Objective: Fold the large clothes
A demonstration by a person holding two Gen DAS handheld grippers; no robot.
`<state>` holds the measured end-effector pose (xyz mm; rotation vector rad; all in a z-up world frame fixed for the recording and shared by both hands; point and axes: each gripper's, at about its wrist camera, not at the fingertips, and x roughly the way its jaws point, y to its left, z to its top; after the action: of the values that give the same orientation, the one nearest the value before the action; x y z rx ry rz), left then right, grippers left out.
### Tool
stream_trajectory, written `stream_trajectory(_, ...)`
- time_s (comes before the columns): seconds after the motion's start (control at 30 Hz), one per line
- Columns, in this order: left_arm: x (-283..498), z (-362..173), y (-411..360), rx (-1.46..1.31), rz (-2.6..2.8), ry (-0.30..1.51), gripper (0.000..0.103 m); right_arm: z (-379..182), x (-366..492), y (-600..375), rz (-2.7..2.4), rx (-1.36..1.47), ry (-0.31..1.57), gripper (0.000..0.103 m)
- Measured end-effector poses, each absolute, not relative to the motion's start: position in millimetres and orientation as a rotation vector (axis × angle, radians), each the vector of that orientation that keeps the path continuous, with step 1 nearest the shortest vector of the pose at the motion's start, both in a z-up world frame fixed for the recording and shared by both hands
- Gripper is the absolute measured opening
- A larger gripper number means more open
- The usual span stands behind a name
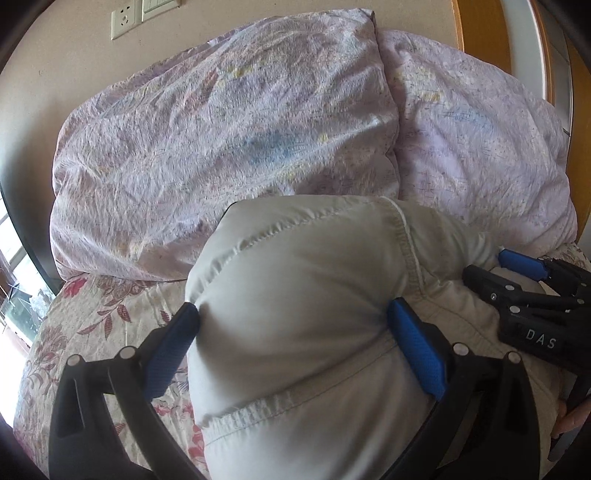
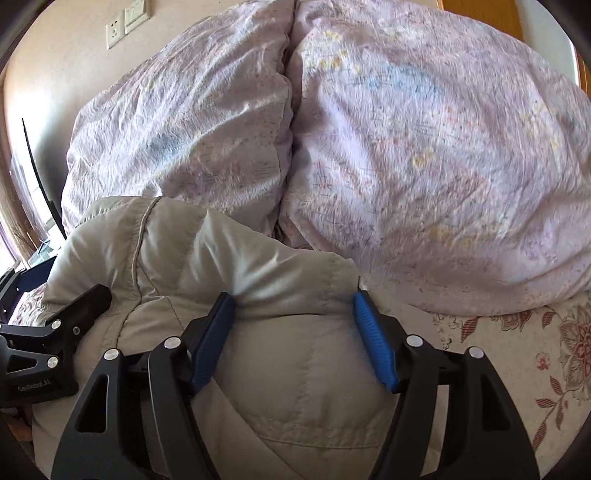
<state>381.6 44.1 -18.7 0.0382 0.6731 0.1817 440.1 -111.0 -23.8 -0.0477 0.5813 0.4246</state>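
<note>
Currently, near to far:
left gripper: lower centre of the left wrist view, blue pads pressed into both sides of a bulging fold of the jacket, fabric puckered at each pad; clamped on it.
right gripper: lower centre of the right wrist view, jaws spread wide around another bulge of the same garment. Left pad touches the cloth; whether the right pad presses, cannot tell.
jacket: pale beige padded garment, bunched in a thick roll across both grippers, stitched seam running over its top. Fills the lower half of both views.
bedsheet: floral print, red and brown flowers, under the jacket; shows lower left in the left view, lower right in the right view.
duvet: lilac, crumpled, piled in two humps just behind the jacket, upper half of both views.
wall socket: upper left, on the beige wall behind the duvet.
</note>
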Motion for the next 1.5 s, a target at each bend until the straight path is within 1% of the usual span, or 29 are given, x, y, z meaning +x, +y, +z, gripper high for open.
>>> stream_trajectory(0.3, 386.9, -28.8, 40.5, 0.081, 0.213, 0.678, 0.101, -30.6, 449.4, -108.7, 0.422, -0.052, 0.627, 0.072)
stream_trajectory(0.37, 378.4, -23.1, 42.2, 0.090, 0.208, 0.675, 0.101, -23.7, 434.2, -113.6, 0.428, -0.073, 0.629, 0.073)
stream_trajectory(0.53, 323.2, -4.1, 42.7, 0.034, 0.114, 0.653, 0.101, -14.3, 379.3, -159.2, 0.505, -0.029, 0.625, 0.074)
stream_trajectory(0.6, 309.8, -5.5, 41.3, 0.011, 0.071, 0.667, 0.101, -18.0, 359.4, -170.2, 0.530, -0.038, 0.630, 0.074)
stream_trajectory(0.7, 302.8, -15.2, 35.7, 0.009, 0.053, 0.681, 0.101, -33.7, 352.5, -166.5, 0.507, -0.088, 0.670, 0.074)
stream_trajectory(0.83, 310.3, -31.1, 28.3, 0.026, 0.063, 0.693, 0.101, -56.6, 363.9, -165.4, 0.494, -0.071, 0.713, 0.082)
stream_trajectory(0.93, 311.1, -34.8, 26.9, 0.033, 0.079, 0.676, 0.101, -60.2, 365.8, -164.5, 0.484, -0.053, 0.707, 0.084)
stream_trajectory(1.07, 303.2, -26.3, 33.4, -0.002, 0.056, 0.678, 0.101, -49.6, 351.0, -168.8, 0.444, -0.028, 0.698, 0.086)
stream_trajectory(1.13, 291.9, -19.8, 39.6, -0.052, 0.032, 0.681, 0.101, -41.5, 340.8, -171.8, 0.410, -0.025, 0.695, 0.097)
stream_trajectory(1.2, 280.5, -14.8, 43.8, -0.086, 0.013, 0.685, 0.101, -32.6, 325.8, -175.6, 0.383, -0.015, 0.668, 0.102)
stream_trajectory(1.3, 257.6, -10.0, 51.0, -0.135, -0.013, 0.695, 0.101, -22.1, 299.7, -178.3, 0.352, -0.016, 0.623, 0.102)
stream_trajectory(1.4, 232.4, -8.2, 57.0, -0.149, 0.008, 0.704, 0.101, -20.1, 278.4, -176.8, 0.264, -0.043, 0.649, 0.102)
stream_trajectory(1.5, 207.6, -6.9, 63.4, -0.175, 0.028, 0.702, 0.101, -21.9, 252.5, -177.8, 0.281, -0.027, 0.646, 0.102)
